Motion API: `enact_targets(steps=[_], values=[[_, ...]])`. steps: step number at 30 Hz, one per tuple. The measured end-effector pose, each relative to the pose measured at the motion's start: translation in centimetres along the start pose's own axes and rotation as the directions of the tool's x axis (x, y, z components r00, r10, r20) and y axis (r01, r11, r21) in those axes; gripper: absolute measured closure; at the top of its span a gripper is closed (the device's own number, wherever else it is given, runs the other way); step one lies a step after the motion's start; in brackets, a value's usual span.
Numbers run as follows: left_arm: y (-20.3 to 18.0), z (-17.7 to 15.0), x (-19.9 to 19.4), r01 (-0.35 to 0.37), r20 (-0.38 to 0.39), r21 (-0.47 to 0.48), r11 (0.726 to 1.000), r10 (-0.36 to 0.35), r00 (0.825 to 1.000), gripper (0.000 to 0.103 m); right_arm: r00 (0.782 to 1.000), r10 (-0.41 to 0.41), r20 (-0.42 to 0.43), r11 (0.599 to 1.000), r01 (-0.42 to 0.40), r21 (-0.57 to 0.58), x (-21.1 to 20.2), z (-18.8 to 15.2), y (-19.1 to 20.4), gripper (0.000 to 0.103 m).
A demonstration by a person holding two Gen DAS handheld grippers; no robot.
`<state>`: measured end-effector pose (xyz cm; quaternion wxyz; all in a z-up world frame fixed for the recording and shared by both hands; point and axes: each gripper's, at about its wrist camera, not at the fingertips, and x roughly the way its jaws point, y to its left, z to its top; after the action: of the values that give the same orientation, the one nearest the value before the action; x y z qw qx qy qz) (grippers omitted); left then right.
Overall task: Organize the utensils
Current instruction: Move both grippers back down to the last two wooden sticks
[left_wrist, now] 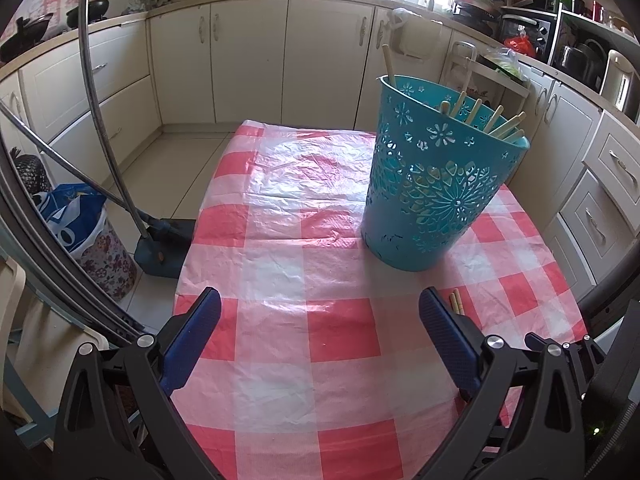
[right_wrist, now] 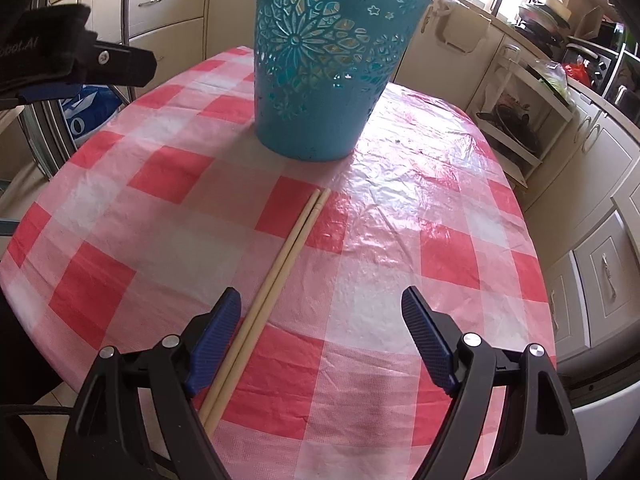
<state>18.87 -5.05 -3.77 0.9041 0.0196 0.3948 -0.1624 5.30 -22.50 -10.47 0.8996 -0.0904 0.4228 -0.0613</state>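
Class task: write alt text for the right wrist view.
A pair of wooden chopsticks lies on a red-and-white checked tablecloth, running between the open right gripper beside its left finger. A teal cut-out basket stands beyond.

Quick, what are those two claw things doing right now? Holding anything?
Left gripper: open, holding nothing, above the checked tablecloth.
Right gripper: open, holding nothing; two chopsticks lie on the cloth beside its left finger.

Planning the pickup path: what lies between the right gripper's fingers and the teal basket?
In the right wrist view, only the pair of chopsticks on the checked tablecloth lies between the right gripper and teal basket.
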Motion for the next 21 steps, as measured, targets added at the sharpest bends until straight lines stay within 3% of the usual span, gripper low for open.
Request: enact_targets(steps=[6, 21], values=[[0.0, -0.1, 0.2, -0.001, -0.005, 0.001, 1.0, 0.001, 1.0, 0.008, 1.0, 0.03, 0.008, 0.999, -0.031, 0.02, -0.2, 0.0, -0.1, 0.024], [-0.2, -0.2, 0.5, -0.005, -0.02, 0.01, 1.0, 0.005, 1.0, 0.008, 1.0, -0.015, -0.009, 1.0, 0.015, 0.024, 0.1, -0.2, -0.9, 0.024]])
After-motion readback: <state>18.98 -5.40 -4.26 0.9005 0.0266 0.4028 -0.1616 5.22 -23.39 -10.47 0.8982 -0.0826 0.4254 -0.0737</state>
